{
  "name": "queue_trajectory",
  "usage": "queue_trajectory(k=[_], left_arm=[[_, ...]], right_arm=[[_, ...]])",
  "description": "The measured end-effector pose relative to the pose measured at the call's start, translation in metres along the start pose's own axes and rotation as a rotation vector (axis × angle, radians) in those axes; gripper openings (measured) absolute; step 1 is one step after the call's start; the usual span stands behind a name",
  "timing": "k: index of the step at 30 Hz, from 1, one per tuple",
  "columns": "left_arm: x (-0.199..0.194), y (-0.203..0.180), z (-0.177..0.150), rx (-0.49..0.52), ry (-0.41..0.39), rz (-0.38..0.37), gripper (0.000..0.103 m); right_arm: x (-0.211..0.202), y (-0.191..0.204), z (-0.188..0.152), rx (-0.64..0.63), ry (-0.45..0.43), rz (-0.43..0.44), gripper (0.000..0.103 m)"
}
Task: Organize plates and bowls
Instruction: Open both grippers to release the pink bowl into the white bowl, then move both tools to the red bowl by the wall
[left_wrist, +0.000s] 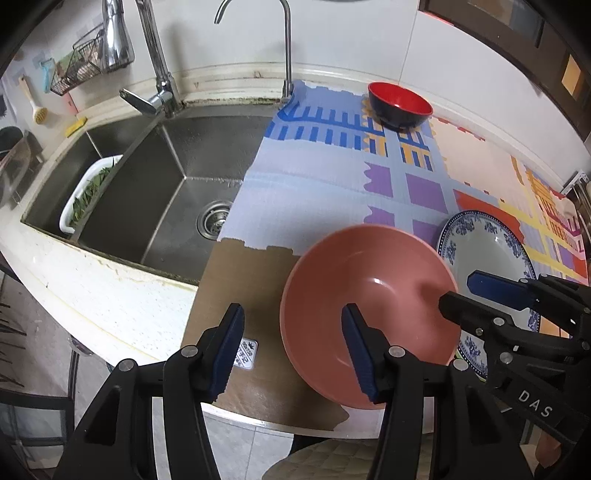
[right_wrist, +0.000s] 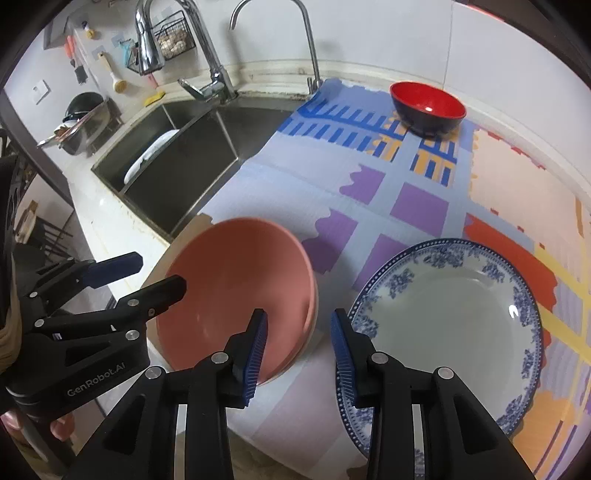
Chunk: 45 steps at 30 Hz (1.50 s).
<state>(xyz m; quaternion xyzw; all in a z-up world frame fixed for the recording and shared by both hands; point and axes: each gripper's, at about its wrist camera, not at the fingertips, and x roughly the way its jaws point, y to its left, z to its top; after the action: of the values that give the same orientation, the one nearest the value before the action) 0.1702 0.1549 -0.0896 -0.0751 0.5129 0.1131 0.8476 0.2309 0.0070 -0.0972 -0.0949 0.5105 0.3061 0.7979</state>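
Note:
A pink bowl (left_wrist: 369, 314) (right_wrist: 236, 291) sits on the patterned mat near the counter's front edge. A blue-and-white plate (left_wrist: 491, 258) (right_wrist: 450, 325) lies just right of it. A red bowl with a dark outside (left_wrist: 400, 103) (right_wrist: 428, 107) stands at the back by the wall. My left gripper (left_wrist: 291, 350) is open, its jaws straddling the pink bowl's left rim. My right gripper (right_wrist: 299, 350) is open, its jaws straddling the pink bowl's right rim, next to the plate's left edge. Each gripper shows in the other's view, the right one (left_wrist: 458, 291) and the left one (right_wrist: 159, 273).
A steel sink (left_wrist: 177, 192) (right_wrist: 192, 162) with two faucets lies to the left, holding a white basket of greens (left_wrist: 88, 192). The patterned mat (left_wrist: 332, 177) (right_wrist: 369, 177) covers the counter. A wire rack (left_wrist: 81, 62) hangs on the wall. The counter's front edge is close below the bowl.

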Motion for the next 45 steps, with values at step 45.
queue_trajectory(k=[45], left_arm=[[0.047, -0.078, 0.236, 0.240, -0.207, -0.131, 0.057]], right_arm=[[-0.023, -0.135, 0.167, 0.255, -0.327, -0.167, 0.037]])
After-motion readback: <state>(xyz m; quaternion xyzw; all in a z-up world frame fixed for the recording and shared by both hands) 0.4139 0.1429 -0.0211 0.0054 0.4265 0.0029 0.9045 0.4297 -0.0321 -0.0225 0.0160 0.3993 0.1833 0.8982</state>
